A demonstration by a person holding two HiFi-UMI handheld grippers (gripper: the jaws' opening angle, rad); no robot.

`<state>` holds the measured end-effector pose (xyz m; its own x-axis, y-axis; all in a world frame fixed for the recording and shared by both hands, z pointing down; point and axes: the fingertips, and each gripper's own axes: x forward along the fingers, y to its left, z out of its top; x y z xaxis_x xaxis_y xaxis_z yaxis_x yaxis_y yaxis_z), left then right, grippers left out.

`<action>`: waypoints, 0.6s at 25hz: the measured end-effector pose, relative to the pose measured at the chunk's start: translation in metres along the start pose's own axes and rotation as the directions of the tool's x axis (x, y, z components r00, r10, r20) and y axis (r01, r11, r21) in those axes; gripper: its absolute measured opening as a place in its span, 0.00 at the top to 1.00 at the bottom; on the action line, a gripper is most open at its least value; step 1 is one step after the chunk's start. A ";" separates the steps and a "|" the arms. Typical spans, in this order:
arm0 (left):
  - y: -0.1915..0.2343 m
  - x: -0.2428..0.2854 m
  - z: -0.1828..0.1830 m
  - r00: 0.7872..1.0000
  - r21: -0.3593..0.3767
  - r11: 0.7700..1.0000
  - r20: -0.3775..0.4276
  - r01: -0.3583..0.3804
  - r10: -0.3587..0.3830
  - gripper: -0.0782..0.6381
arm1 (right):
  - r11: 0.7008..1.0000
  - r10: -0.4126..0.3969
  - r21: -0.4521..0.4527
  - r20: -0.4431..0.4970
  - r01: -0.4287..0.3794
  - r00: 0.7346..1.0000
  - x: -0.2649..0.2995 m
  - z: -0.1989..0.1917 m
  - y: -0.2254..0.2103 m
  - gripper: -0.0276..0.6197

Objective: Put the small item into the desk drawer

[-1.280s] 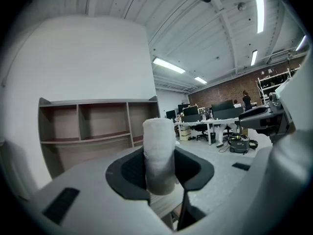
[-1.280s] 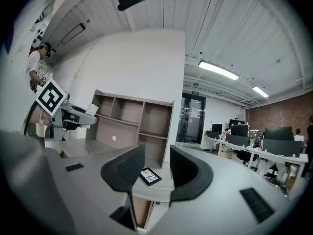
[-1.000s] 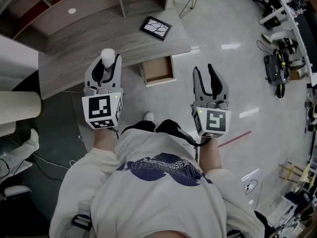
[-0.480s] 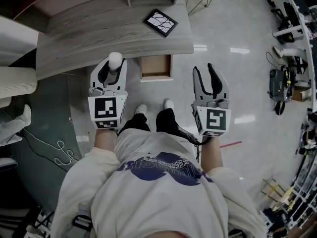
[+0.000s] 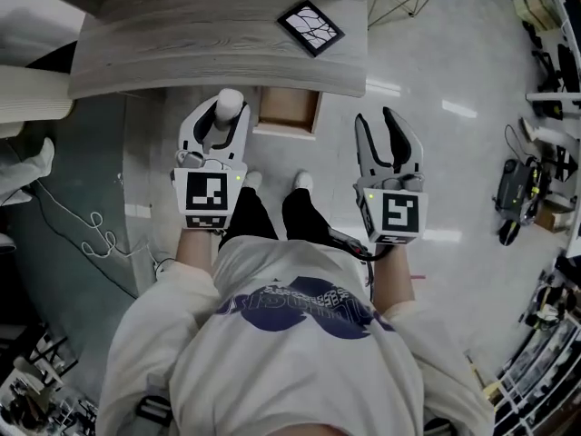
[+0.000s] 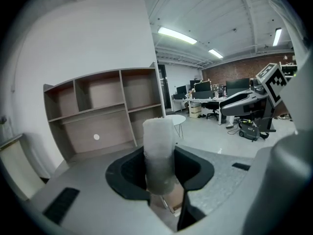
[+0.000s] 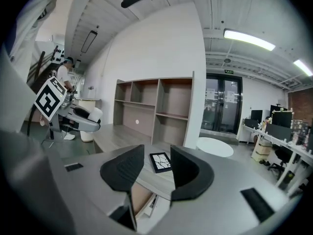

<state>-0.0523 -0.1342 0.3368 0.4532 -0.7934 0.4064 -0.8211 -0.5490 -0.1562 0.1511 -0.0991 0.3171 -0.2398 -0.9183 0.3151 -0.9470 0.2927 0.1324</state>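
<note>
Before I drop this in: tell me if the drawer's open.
Open: the drawer juts from under the desk, its inside showing.

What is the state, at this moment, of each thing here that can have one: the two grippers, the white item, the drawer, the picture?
left gripper: shut on the white cylinder, fingers on both its sides.
white cylinder: held in the air, not yet in the drawer.
right gripper: open, nothing between its fingers.
desk drawer: pulled open, looks empty.
framed picture: lying flat on the desk.
</note>
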 end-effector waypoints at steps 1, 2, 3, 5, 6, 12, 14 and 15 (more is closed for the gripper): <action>-0.004 0.001 -0.002 1.000 0.012 1.000 -0.011 -0.001 0.002 0.69 | 1.000 0.016 0.002 -0.001 -0.016 1.000 0.001 -0.002 0.000 0.70; -0.008 0.004 -0.004 1.000 0.027 1.000 -0.023 0.000 0.001 0.69 | 1.000 0.030 0.006 -0.003 -0.030 1.000 0.003 -0.004 0.000 0.70; -0.012 0.007 -0.008 0.999 0.041 0.999 -0.037 0.004 -0.002 0.69 | 0.999 0.043 0.010 -0.004 -0.043 0.999 0.005 -0.006 0.000 0.70; -0.019 0.016 -0.017 0.998 0.064 0.998 -0.064 0.017 -0.013 0.69 | 0.998 0.063 0.012 -0.007 -0.063 0.998 0.010 -0.013 -0.001 0.70; -0.021 0.021 -0.023 0.997 0.074 0.997 -0.077 0.027 -0.021 0.69 | 0.997 0.070 0.013 -0.010 -0.070 0.998 0.012 -0.018 -0.002 0.70; -0.035 0.056 -0.062 0.985 0.142 0.982 -0.138 0.123 -0.103 0.69 | 0.997 0.063 0.052 -0.019 -0.062 0.998 0.035 -0.041 -0.005 0.70; -0.041 0.069 -0.072 0.979 0.166 0.973 -0.157 0.157 -0.131 0.69 | 0.997 0.046 0.057 -0.021 -0.045 0.999 0.042 -0.048 -0.010 0.70; -0.044 0.076 -0.077 0.976 0.177 0.969 -0.164 0.174 -0.145 0.69 | 0.997 0.037 0.063 -0.024 -0.036 0.999 0.045 -0.053 -0.013 0.70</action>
<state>-0.0086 -0.1501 0.4436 0.5047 -0.6512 0.5667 -0.6550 -0.7165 -0.2400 0.1640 -0.1303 0.3789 -0.2697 -0.9000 0.3423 -0.9495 0.3078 0.0612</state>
